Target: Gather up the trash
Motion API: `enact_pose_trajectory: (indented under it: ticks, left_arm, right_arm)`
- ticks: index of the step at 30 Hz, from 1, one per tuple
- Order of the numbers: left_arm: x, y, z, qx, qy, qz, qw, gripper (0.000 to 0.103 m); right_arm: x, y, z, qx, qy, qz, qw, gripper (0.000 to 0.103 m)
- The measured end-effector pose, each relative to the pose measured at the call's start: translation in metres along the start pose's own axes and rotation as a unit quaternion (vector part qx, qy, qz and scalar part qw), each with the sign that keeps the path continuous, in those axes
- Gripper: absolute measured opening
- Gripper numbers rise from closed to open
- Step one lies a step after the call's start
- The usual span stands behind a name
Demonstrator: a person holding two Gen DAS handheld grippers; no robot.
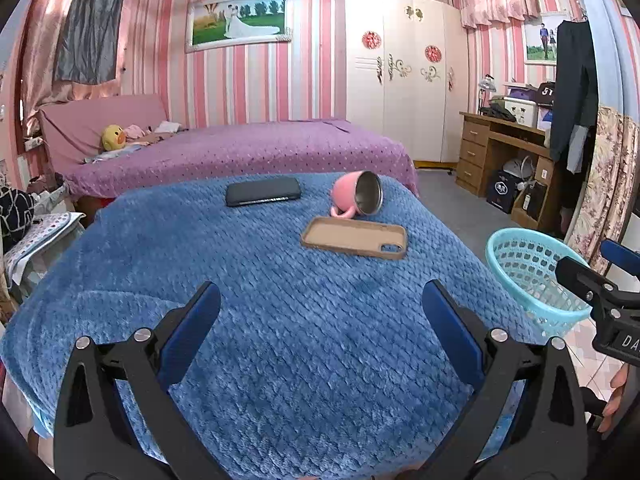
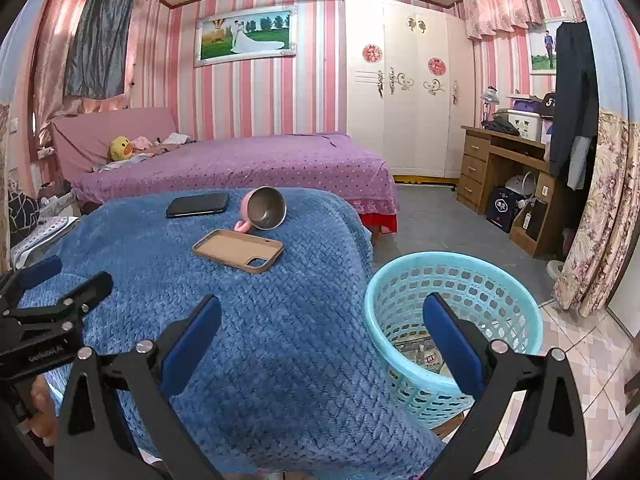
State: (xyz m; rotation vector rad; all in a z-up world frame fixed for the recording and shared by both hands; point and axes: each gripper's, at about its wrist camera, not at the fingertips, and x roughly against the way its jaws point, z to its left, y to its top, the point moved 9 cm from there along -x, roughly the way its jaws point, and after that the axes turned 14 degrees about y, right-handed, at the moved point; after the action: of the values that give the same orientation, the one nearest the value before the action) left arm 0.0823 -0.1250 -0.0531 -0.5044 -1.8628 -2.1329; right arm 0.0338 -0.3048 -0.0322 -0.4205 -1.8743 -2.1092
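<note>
Apparently both grippers are idling: the left gripper [image 1: 320,312] is hanging over the blue blanket [image 1: 280,340] with its jaws spread wide and nothing between them, and the right gripper [image 2: 322,324] is hovering, equally wide and bare, over the blanket's edge beside the turquoise basket [image 2: 404,280]. Packets or wrappers are lying at the basket's bottom [image 2: 420,354], so some trash is seemingly in already. Farther out, a tan phone case [image 1: 354,237], a tipped pink mug [image 1: 356,194] and a dark phone [image 1: 263,192] are sitting on the blanket; none is looking like litter. No loose trash is showing, so collecting is probably nearing its end.
</note>
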Motion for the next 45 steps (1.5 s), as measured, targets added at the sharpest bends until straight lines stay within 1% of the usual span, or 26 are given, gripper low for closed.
enact_pose_trajectory:
  ticks: [8,17,36,45]
  left_arm:
    - [0.0015,-0.0013,0.0016,0.0,0.001,-0.004,1.0,0.098]
    - [0.0009,-0.0018,0.0041,-0.001,-0.001,-0.005,1.0,0.098]
    - [0.001,-0.0015,0.0066,0.011,-0.016,0.001,0.9998,0.098]
    - [0.0026,-0.0011,0.0064,0.011,-0.014,-0.002,0.9998,0.098]
  right_arm:
    - [-0.001,-0.0019,0.0067,0.013,-0.003,0.001,1.0,0.098]
    - [0.0016,-0.0002,0.0013,0.009,-0.027,-0.007,1.0,0.098]
    - [0.0013,-0.0023,-0.0011,0.012,-0.033,-0.008,0.999,0.098]
    - [0.0012,-0.0007,-0.0013,0.013,-0.033,-0.01,0.999,0.098]
